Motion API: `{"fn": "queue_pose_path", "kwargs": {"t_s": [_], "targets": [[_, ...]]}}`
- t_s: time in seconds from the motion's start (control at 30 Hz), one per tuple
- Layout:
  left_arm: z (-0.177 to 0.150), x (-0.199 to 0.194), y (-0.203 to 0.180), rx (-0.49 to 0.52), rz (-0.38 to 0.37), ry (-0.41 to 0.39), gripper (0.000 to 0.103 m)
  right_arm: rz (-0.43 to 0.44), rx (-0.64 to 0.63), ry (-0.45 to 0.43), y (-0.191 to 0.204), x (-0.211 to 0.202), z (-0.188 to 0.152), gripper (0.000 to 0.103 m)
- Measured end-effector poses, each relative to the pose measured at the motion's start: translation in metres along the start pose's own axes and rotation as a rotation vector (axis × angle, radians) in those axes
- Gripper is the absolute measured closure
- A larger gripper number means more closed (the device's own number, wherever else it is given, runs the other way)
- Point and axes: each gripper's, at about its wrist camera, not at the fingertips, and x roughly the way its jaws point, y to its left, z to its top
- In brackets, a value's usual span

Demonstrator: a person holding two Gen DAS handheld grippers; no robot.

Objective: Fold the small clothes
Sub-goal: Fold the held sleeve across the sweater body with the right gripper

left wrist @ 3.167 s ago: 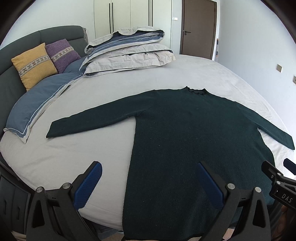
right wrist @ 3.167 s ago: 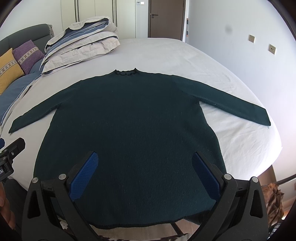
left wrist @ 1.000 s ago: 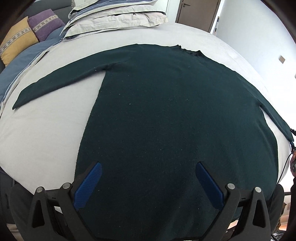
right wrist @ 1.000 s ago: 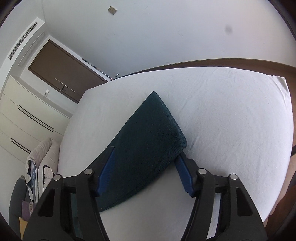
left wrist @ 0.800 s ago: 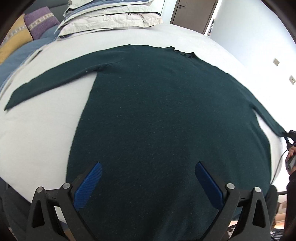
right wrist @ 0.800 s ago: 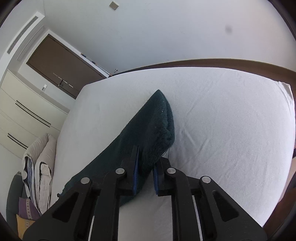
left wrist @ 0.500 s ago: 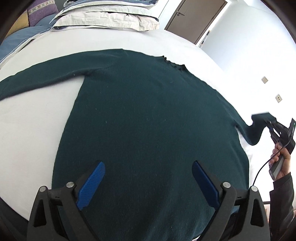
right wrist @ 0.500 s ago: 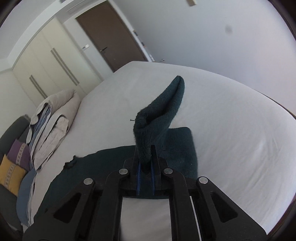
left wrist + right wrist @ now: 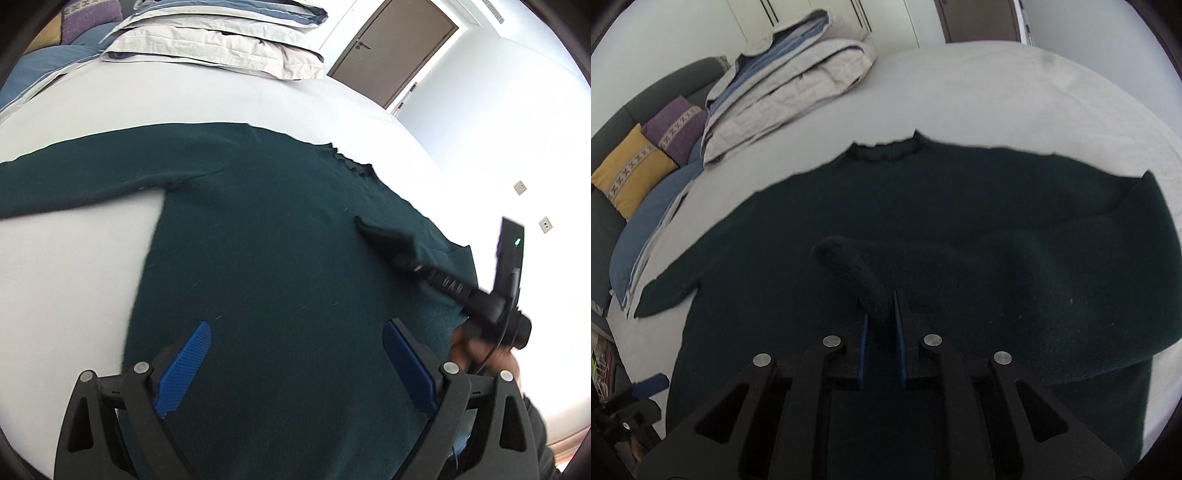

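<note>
The right gripper (image 9: pixel 880 325) pinches the cuff of the dark green knitted sweater (image 9: pixel 266 258), holding that sleeve over the sweater's middle. The left gripper (image 9: pixel 295 365) is spread wide above the hem. The sweater lies flat near the white bed's (image 9: pixel 74 258) front edge. It looks soft, floppy and light, so cuffs and hem corners are good places to grab.

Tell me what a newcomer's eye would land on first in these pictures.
A dark green sweater lies spread over most of the white bed. The right gripper is shut on the cuff of its right sleeve, drawn in over the body, while the left gripper hovers open above the hem. At the head of the bed lies a folded duvet, beside yellow and purple cushions.
</note>
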Motion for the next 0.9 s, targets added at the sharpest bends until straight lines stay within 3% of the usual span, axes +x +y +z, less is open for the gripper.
{"fn": "queue_pose_path", "kwargs": {"t_s": [0.03,0.07,0.1,0.13,0.2,0.33,0.5,0.53,0.67,0.8,0.9], "targets": [[0.004,0.005,-0.005,0.004,-0.012,0.002,0.007,0.039,0.013,0.022,-0.003,0.006,-0.004,0.072],[0.008,0.011,-0.011,0.012,-0.023,0.005,0.007,0.083,0.03,0.019,0.009,0.01,-0.047,0.057],[0.012,0.017,-0.016,0.019,-0.033,0.01,0.007,0.114,0.051,-0.004,0.005,0.006,-0.052,0.048],[0.016,0.025,-0.023,0.024,-0.048,0.018,0.007,0.125,0.071,-0.025,0.0,0.004,-0.057,0.045],[0.026,0.041,-0.035,0.02,-0.082,0.041,0.011,0.146,0.104,-0.052,-0.001,-0.024,-0.08,0.045],[0.046,0.082,-0.062,0.036,-0.114,0.111,0.025,0.177,0.209,-0.088,-0.041,-0.068,-0.079,0.045],[0.057,0.139,-0.089,0.051,-0.091,0.231,0.056,0.289,0.436,-0.122,-0.102,-0.094,-0.096,0.045],[0.06,0.147,-0.094,0.061,-0.072,0.234,0.06,0.302,0.47,-0.136,-0.112,-0.096,-0.099,0.045],[0.068,0.16,-0.106,0.098,-0.04,0.23,0.09,0.322,0.566,-0.168,-0.143,-0.101,-0.103,0.045],[0.079,0.145,-0.107,0.118,-0.066,0.185,0.092,0.353,0.644,-0.192,-0.168,-0.111,-0.106,0.045],[0.089,0.119,-0.102,0.131,-0.073,0.097,0.093,0.38,0.704,-0.206,-0.178,-0.109,-0.103,0.045]]}}
